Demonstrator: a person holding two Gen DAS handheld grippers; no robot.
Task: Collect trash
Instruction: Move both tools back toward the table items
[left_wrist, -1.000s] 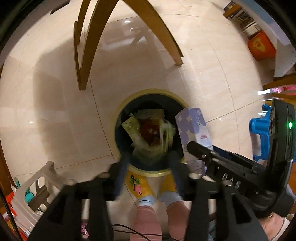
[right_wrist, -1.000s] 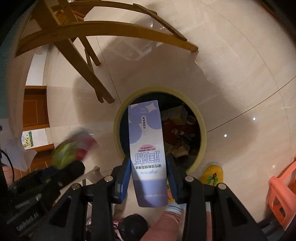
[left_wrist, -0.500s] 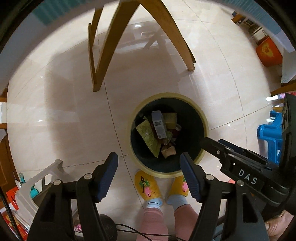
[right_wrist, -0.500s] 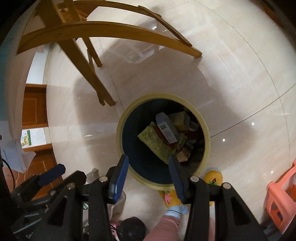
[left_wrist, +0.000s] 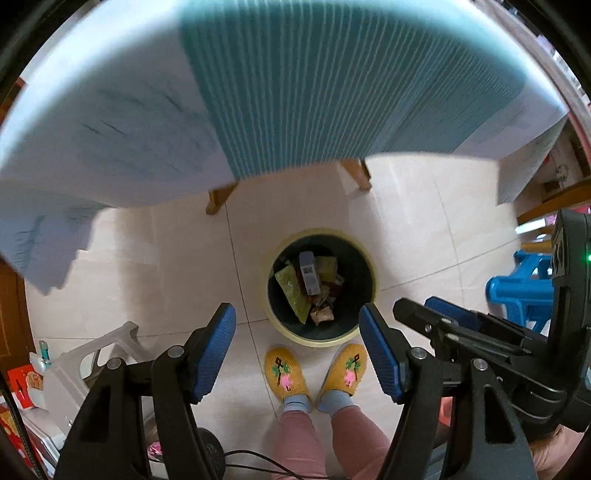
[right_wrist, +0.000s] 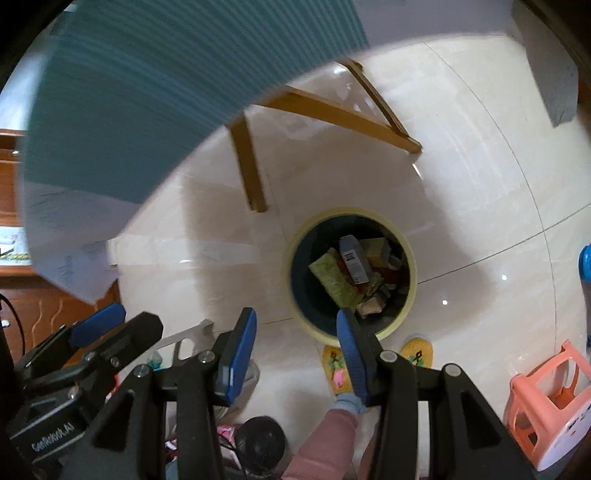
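Both grippers – left gripper (left_wrist: 297, 354), right gripper (right_wrist: 295, 354) – gape empty above the trash bin (left_wrist: 364, 266), right nearer – next trash unseen

A: Bin status?
B: Round trash bin (left_wrist: 371, 273) is seen upright on the pale tiled floor, cream-yellow rim, dark inside, lid-less.

A: Contents?
B: A pale lavender carton (left_wrist: 308, 271) is laid on top of the pile, lengthwise, printed panel facing up. A yellow-green wrapper (left_wrist: 291, 291) is spread beside and partly under it, towards the left wall. A yellow pack (right_wrist: 373, 246) is wedged at the far side, touching the carton. Crumpled red and brown scraps (left_wrist: 325, 312) are bunched at the near side.
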